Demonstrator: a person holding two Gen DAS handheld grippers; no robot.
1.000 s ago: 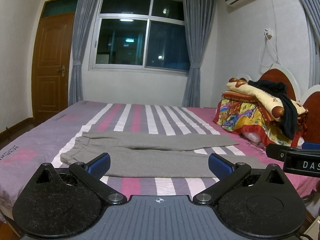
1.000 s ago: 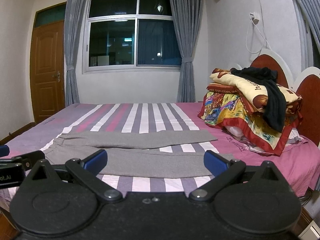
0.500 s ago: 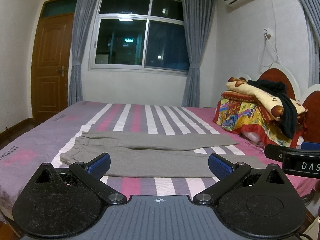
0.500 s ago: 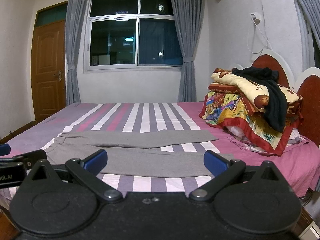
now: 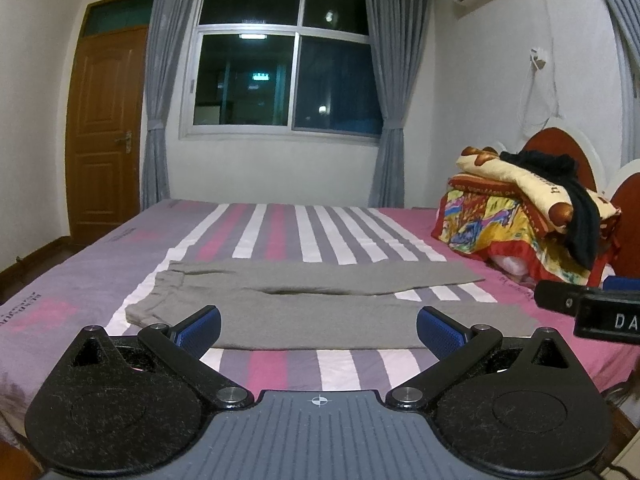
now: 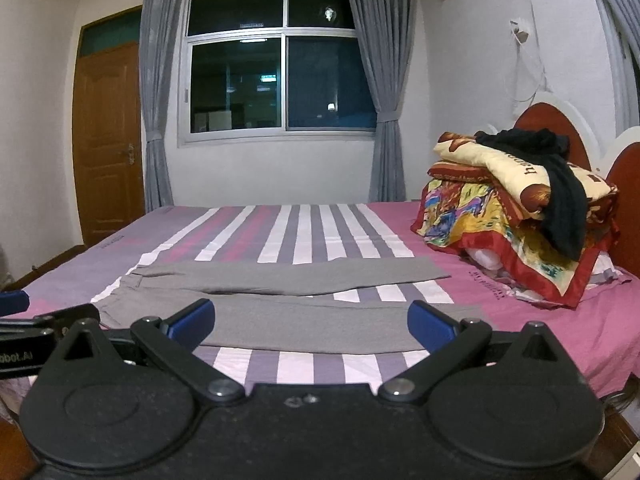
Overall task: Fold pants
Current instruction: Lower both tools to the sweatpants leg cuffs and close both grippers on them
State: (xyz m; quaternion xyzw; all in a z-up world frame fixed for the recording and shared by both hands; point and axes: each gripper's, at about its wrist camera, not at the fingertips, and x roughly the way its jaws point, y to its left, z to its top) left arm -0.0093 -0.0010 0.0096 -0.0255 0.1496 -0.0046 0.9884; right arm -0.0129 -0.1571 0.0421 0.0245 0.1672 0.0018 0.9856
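Grey pants point(image 5: 320, 300) point(image 6: 288, 300) lie flat on the striped bed, waistband at the left, both legs stretched to the right. My left gripper point(image 5: 318, 326) hovers at the bed's near edge, level with the pants, open with nothing between its blue pads point(image 5: 200, 326). My right gripper point(image 6: 312, 322) is held the same way further right, also open and empty. Each view catches the other gripper: the right gripper's body point(image 5: 592, 312) at the left wrist view's right edge, the left gripper's body point(image 6: 36, 332) at the right wrist view's left edge. Neither touches the pants.
A pink, purple and white striped sheet point(image 5: 320, 236) covers the bed. Folded colourful quilts point(image 6: 500, 224) with a black garment point(image 6: 560, 200) on top are piled by the red headboard point(image 6: 628, 208) at right. A wooden door point(image 5: 108, 132), window point(image 5: 280, 60) and curtains lie beyond.
Both grippers have drifted slightly, so the pants and bed sit a little differently in view. The jaws stay open and the pants have not moved.
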